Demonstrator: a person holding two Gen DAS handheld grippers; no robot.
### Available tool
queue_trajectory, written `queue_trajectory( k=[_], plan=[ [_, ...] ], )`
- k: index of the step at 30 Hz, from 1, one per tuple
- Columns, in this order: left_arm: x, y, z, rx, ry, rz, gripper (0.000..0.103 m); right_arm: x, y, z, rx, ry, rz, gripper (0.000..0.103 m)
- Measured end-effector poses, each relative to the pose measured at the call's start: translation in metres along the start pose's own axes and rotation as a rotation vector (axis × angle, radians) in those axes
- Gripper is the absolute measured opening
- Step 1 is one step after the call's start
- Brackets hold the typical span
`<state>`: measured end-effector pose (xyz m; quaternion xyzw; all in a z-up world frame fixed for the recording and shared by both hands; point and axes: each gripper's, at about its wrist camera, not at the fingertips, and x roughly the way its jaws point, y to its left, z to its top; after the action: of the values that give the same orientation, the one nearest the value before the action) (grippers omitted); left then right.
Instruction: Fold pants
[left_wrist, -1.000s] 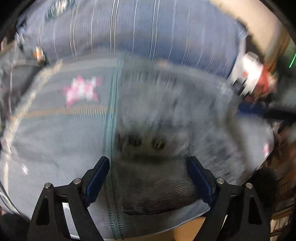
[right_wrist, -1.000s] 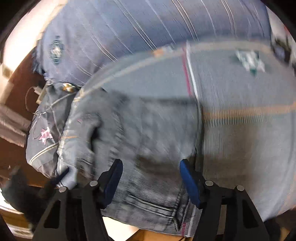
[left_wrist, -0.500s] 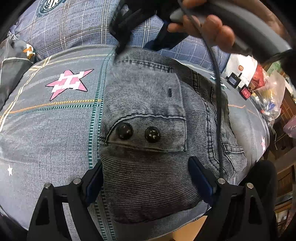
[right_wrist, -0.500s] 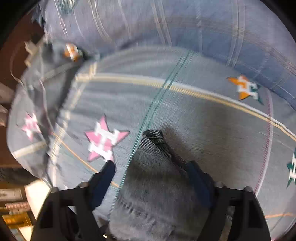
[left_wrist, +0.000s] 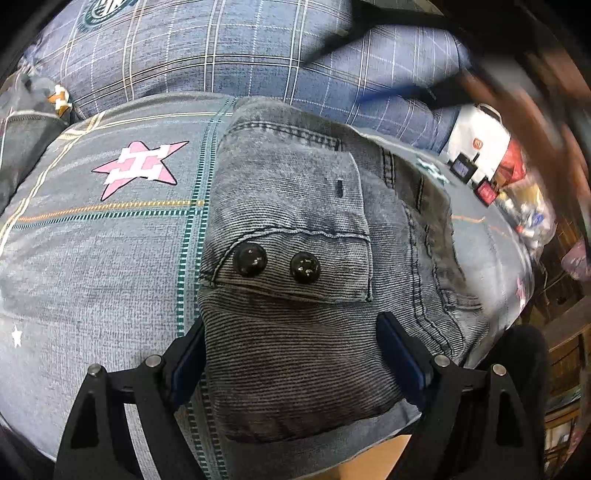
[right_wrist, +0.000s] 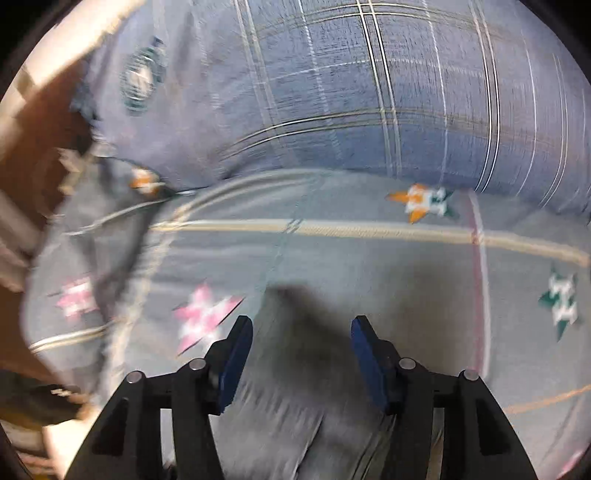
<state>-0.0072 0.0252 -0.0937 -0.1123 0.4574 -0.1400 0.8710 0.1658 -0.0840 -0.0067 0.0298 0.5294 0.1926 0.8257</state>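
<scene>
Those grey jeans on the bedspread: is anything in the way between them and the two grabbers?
Nothing visible. The folded jeans already sit between the left gripper jaws. The right gripper hangs directly over denim, its jaws opening; that view is blurred, so contact is unclear.

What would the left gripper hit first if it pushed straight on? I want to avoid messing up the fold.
Most likely the folded jeans themselves: the left gripper already straddles their near end, pointing toward the two black buttons.

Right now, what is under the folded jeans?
The jeans lie on a grey bedsheet with star prints; one pink star shows beside them. The sheet directly beneath them is covered, so anything there cannot be seen.
</scene>
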Motion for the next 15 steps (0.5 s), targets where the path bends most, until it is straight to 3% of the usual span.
queue_trajectory(
  k=[3, 6, 8, 10, 12, 13, 15],
  plan=[
    [-0.017, 0.002, 0.001, -0.035, -0.038, -0.014, 0.088, -0.008, -0.029, -0.041, 0.073, 0.015, 0.113, 0.064],
    [-0.048, 0.002, 0.002, -0.053, -0.13, -0.013, 0.088, 0.015, -0.068, -0.072, 0.115, 0.067, 0.093, 0.064],
    [-0.066, 0.006, 0.001, -0.069, -0.174, 0.012, 0.088, 0.016, -0.078, -0.079, 0.158, 0.07, 0.169, 0.064],
    [-0.08, 0.012, -0.001, -0.099, -0.2, 0.029, 0.088, -0.002, -0.07, -0.08, 0.121, 0.023, 0.16, 0.064],
    [-0.087, 0.02, -0.005, -0.123, -0.202, 0.061, 0.088, -0.022, -0.066, -0.087, 0.096, -0.053, 0.208, 0.067],
    [-0.088, 0.025, -0.007, -0.139, -0.195, 0.076, 0.088, -0.026, -0.068, -0.092, 0.099, -0.073, 0.219, 0.07],
    [-0.088, 0.031, -0.008, -0.165, -0.177, 0.088, 0.088, -0.02, -0.084, -0.101, 0.137, -0.083, 0.156, 0.082]
  ],
)
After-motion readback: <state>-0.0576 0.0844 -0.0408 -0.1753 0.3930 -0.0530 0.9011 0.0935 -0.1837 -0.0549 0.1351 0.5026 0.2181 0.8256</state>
